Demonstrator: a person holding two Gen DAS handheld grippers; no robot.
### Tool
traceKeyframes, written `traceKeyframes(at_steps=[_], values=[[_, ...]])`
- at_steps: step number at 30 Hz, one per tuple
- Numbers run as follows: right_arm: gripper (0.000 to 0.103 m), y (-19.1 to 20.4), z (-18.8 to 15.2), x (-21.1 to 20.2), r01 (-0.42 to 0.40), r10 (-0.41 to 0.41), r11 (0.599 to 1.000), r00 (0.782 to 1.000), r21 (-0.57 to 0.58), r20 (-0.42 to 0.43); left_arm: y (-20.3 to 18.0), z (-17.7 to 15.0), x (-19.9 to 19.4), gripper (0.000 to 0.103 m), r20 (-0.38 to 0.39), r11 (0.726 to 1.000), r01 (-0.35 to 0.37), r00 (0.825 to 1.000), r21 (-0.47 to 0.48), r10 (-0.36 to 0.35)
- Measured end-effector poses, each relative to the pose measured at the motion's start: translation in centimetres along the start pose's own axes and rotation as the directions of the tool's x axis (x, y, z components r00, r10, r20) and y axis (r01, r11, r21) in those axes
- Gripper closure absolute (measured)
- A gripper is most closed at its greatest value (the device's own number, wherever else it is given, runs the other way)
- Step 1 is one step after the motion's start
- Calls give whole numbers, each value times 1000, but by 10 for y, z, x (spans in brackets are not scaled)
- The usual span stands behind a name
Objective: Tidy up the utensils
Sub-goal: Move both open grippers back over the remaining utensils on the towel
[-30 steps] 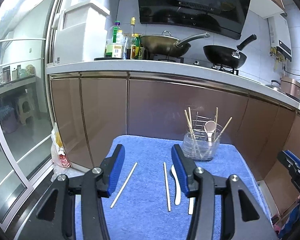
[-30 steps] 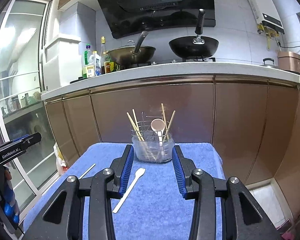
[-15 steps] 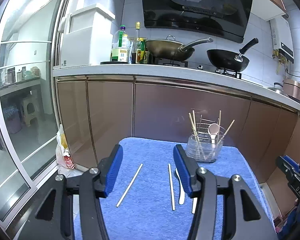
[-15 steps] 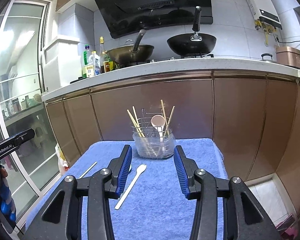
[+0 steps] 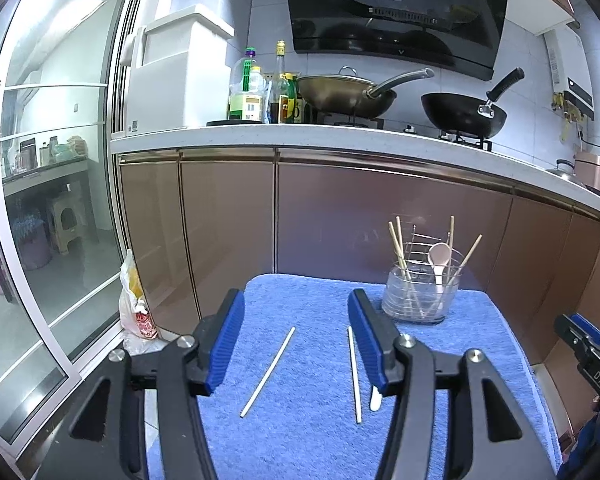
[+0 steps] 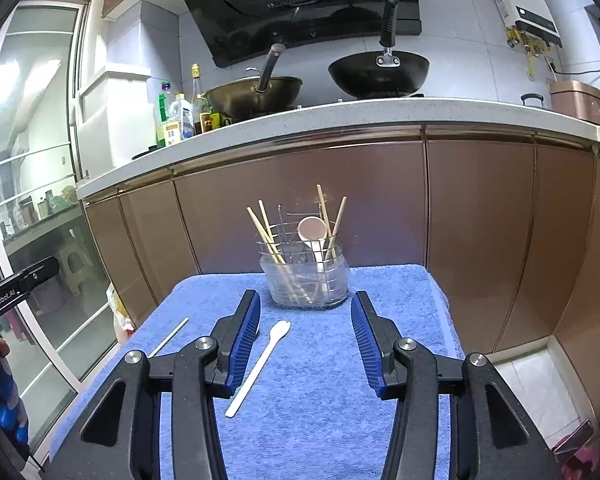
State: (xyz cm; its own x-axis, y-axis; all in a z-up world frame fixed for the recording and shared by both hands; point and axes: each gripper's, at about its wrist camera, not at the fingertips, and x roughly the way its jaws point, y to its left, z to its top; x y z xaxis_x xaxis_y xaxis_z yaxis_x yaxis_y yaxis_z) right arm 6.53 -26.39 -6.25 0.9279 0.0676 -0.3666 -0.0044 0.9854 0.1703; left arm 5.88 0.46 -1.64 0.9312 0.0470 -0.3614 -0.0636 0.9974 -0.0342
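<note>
A blue towel [image 5: 312,432] covers the small table. At its far end stands a clear utensil holder [image 5: 420,292] with several wooden chopsticks and a pink spoon upright in it. Two pale chopsticks lie flat on the towel, one [image 5: 268,372] below my left gripper [image 5: 295,294], the other [image 5: 355,376] beside its right finger. A white fork [image 6: 258,368] lies under my right gripper [image 6: 306,296], which points at the holder [image 6: 304,276]. Both grippers hover above the towel with their jaws opening and nothing between them.
Brown cabinet fronts [image 6: 380,200] rise right behind the table, under a counter with two woks and bottles. A sliding glass door [image 5: 40,240] stands on the left, with a plastic bag [image 5: 134,312] on the floor. The table's right edge drops to the floor.
The jaws of both grippers have spread a little wider. The utensils on the towel and the holder have not moved.
</note>
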Motion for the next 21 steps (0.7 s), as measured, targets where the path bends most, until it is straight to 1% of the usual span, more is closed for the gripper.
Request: traceKeyframes(at_steps=[3, 7, 13, 21], values=[[56, -2, -1, 4, 9, -9, 1000, 1000, 7, -8, 0, 0, 2, 51, 7, 1000, 2, 1000, 1, -2], [52, -4, -2, 11, 16, -16, 1000, 1000, 15, -20, -3, -1, 7, 50, 3, 1000, 3, 1000, 11, -3], [51, -6, -3, 22, 20, -19, 1000, 999, 24, -40, -6, -3, 16, 48, -6, 1000, -2, 1000, 26, 2], [50, -12, -9, 37, 35, -32, 999, 997, 36, -72, -9, -6, 34, 46, -35, 999, -14, 999, 39, 15]])
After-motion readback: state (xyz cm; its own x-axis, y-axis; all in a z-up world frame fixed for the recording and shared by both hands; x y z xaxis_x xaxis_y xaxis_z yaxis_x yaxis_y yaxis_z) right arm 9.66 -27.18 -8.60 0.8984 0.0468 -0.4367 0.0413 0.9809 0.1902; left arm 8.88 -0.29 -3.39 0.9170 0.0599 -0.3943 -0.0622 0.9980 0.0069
